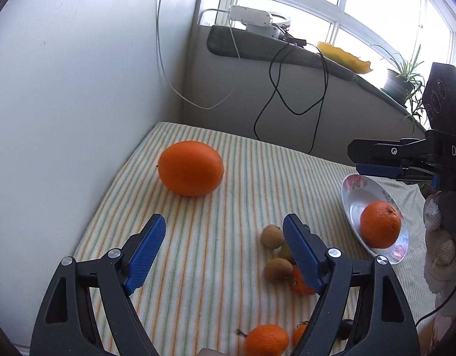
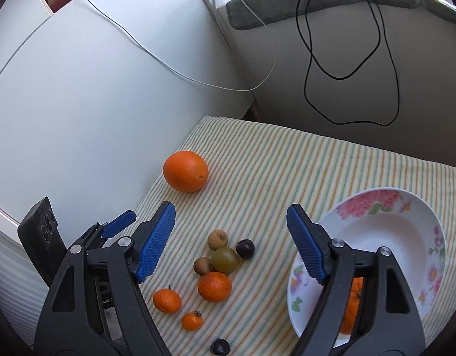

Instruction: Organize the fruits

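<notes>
- Grippers first: left gripper (image 1: 223, 233) w/ blue pads spread apart, nothing between, low centre of left wrist view; right gripper (image 2: 231, 222) likewise spread wide & empty.
- Fruit cluster mid-frame in right view: small mandarin (image 2: 192, 321), mandarin (image 2: 166, 300), tangerine (image 2: 214, 286), green grape (image 2: 224, 260), dark grape (image 2: 245, 249), two brown longans (image 2: 217, 239).
- Floral bowl (image 2: 406, 231) lower right, one orange (image 1: 380, 224) lying in it.
- Big orange (image 2: 185, 171) alone, upper left of striped cloth (image 2: 287, 163), well apart from cluster.
- Black cables (image 2: 346, 59) hang on wall at top.
</notes>
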Action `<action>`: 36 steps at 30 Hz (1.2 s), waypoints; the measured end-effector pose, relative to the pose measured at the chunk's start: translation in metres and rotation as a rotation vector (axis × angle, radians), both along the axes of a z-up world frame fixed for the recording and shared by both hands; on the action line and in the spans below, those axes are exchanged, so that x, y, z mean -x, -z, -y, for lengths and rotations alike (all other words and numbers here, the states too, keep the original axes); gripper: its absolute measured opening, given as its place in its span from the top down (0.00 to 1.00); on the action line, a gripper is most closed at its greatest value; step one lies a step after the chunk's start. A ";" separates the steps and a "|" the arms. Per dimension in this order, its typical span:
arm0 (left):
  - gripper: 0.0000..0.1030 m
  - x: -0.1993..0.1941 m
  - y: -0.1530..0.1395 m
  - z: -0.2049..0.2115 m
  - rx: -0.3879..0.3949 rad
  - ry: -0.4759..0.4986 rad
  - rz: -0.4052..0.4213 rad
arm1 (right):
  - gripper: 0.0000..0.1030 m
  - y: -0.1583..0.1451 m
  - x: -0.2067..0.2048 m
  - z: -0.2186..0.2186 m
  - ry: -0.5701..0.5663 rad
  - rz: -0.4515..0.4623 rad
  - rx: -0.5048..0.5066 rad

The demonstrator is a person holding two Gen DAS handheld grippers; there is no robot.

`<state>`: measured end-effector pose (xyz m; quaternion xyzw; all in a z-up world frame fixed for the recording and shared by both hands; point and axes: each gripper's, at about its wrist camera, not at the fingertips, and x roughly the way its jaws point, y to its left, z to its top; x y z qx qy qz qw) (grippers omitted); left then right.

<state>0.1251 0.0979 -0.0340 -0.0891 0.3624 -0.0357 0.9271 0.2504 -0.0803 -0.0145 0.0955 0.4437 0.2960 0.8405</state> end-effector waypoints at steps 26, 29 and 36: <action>0.21 -0.064 0.031 -0.038 0.101 -0.015 -0.064 | 0.22 0.058 -0.097 -0.116 -0.095 -0.241 -0.032; 0.21 -0.068 0.034 -0.041 0.107 -0.018 -0.072 | 0.22 0.064 -0.103 -0.126 -0.110 -0.252 -0.025; 0.21 -0.080 0.042 -0.043 0.137 -0.009 -0.087 | 0.22 0.071 -0.112 -0.139 -0.131 -0.278 -0.051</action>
